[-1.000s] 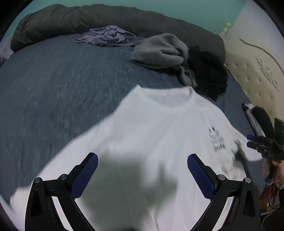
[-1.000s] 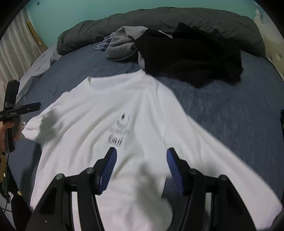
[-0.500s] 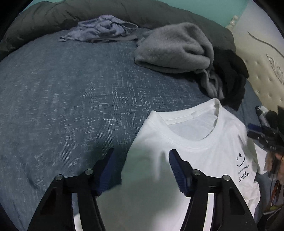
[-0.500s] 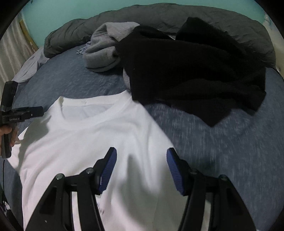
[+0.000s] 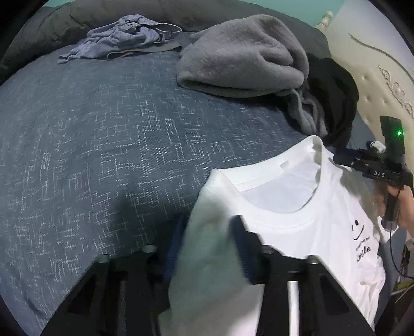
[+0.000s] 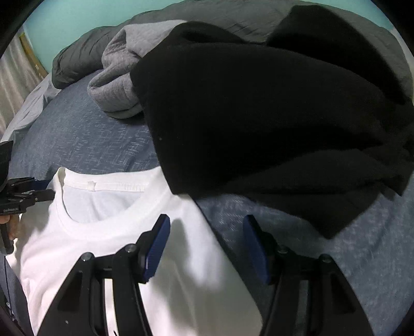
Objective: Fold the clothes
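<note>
A white T-shirt (image 5: 297, 232) with a small smile print lies face up on the blue-grey bedspread (image 5: 103, 142), collar towards the far side. My left gripper (image 5: 207, 243) is down on its left shoulder, the blue pads drawn in with a bunch of white fabric between them. My right gripper (image 6: 207, 245) stands open over the other shoulder of the T-shirt (image 6: 77, 248), whose edge runs between the fingers. Each gripper shows at the side of the other's view, held in a hand.
A black garment (image 6: 258, 116) lies heaped just beyond the shirt's right shoulder, overlapping its corner. A grey sweater (image 5: 240, 59) sits behind the collar, and a crumpled bluish garment (image 5: 124, 36) lies farther back. A dark duvet (image 6: 233, 15) rims the bed, and a cream headboard (image 5: 383, 77) stands at the right.
Both grippers moved forward from mid-shirt to the shoulders. The left gripper's fingers narrowed from wide open onto the shoulder fabric. The right gripper stayed open.
</note>
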The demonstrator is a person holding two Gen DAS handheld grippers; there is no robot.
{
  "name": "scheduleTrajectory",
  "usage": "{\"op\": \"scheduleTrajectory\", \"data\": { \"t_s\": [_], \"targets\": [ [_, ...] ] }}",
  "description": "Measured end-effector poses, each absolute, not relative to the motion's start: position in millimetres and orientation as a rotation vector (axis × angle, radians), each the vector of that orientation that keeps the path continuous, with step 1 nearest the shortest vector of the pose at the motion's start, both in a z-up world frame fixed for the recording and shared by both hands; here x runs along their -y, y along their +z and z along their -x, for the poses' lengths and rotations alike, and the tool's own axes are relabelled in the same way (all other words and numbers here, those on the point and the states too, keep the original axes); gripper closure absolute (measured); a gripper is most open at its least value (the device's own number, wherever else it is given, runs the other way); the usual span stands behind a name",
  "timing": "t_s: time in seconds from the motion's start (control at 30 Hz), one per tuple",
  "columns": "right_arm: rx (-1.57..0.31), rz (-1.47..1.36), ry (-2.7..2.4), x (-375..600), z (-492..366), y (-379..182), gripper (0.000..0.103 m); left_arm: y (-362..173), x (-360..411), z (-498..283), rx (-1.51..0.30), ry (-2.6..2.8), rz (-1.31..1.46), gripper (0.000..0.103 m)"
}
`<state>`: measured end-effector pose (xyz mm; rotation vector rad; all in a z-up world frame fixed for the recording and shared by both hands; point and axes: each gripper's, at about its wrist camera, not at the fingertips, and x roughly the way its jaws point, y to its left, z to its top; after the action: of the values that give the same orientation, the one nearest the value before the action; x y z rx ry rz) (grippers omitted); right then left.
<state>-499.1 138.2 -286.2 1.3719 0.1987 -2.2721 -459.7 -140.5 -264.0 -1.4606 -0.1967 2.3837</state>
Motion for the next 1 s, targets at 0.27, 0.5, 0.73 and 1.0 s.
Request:
{"op": "scheduleTrajectory", "data": {
  "t_s": [0.27, 0.5, 0.73, 1.0],
  "targets": [
    [-0.226, -1.326, -2.226, -132, 496, -293, 0.099, -256, 129, 467, 0.101, 2.413, 1.445, 0.098],
    [-0.230, -1.213, -2.292, -137, 492, -269, 0.102, -237, 131, 486, 0.091, 2.501, 1.424, 0.098],
    [-0.235, -1.117, -2.384, -135, 495, -246, 0.102, -223, 132, 503, 0.084, 2.577, 1.410, 0.099],
    [-0.243, -1.264, -2.316, -133, 499, -292, 0.102, -246, 133, 513, 0.094, 2.564, 1.470, 0.098]
  ]
}}
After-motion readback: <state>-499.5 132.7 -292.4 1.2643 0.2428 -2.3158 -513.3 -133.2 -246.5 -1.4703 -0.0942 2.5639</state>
